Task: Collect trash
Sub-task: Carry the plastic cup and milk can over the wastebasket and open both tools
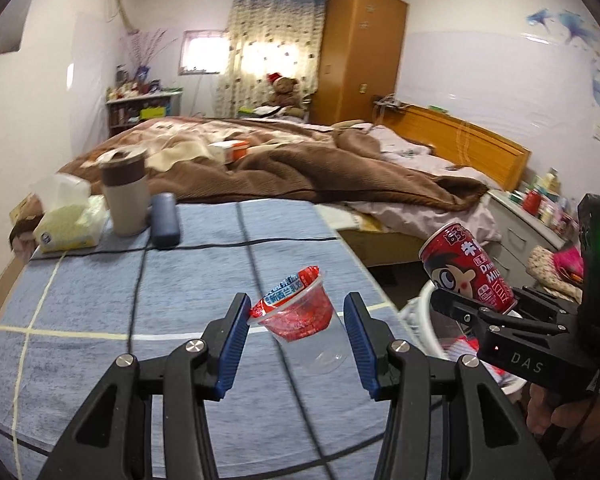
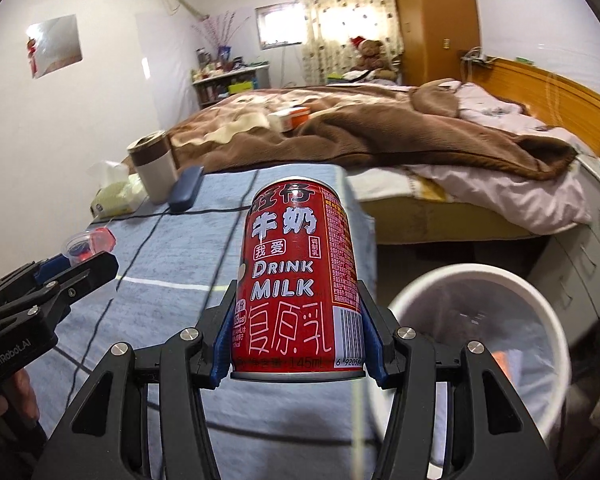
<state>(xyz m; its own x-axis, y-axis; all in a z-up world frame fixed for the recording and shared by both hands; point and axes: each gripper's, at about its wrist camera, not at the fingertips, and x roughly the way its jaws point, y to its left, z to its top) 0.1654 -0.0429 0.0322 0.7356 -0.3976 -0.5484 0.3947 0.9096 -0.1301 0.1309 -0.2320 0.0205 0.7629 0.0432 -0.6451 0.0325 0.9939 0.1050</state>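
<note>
A clear plastic jelly cup (image 1: 300, 312) with a red peeled lid stands tilted on the blue table cloth (image 1: 100, 300), between the fingers of my open left gripper (image 1: 298, 344), which do not press it. The cup also shows small in the right wrist view (image 2: 86, 245). My right gripper (image 2: 298, 344) is shut on a red milk can (image 2: 296, 280) and holds it upright above the table's right edge, beside a white trash bin (image 2: 479, 344). The can shows in the left wrist view (image 1: 467, 268) too, off the table's right side.
At the table's far end stand a tissue pack (image 1: 66, 220), a beige and brown tumbler (image 1: 124, 196) and a dark blue case (image 1: 164, 220). A black cable (image 1: 136, 280) crosses the cloth. A bed with a brown blanket (image 1: 300, 160) lies behind; drawers (image 1: 515, 232) stand at right.
</note>
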